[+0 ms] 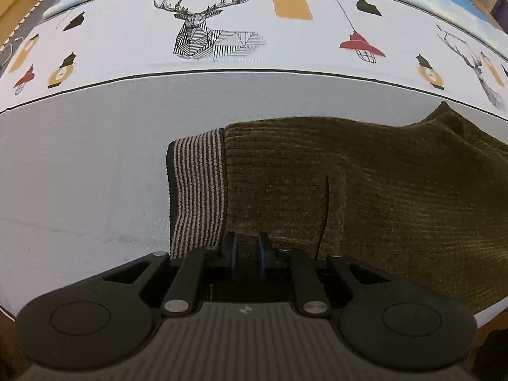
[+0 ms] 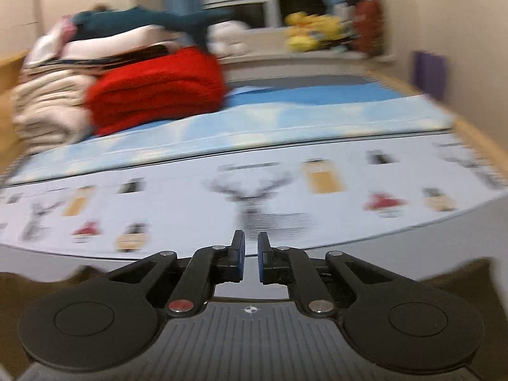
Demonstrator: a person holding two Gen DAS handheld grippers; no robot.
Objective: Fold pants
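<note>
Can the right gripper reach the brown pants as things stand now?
Probably yes. The right gripper is above the brown pants, which lie just under it at the near edge of the bed sheet. Its jaws hold nothing, and nothing blocks the way down.

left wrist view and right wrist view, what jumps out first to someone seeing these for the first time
In the left wrist view, dark olive corduroy pants with a striped ribbed waistband lie on a grey sheet, the left tool shut on their near edge. Beyond them a black line-drawn stag print stands out on the pale bedcover. In the blurred right wrist view, a folded bright red blanket sits at the bed's far left.
</note>
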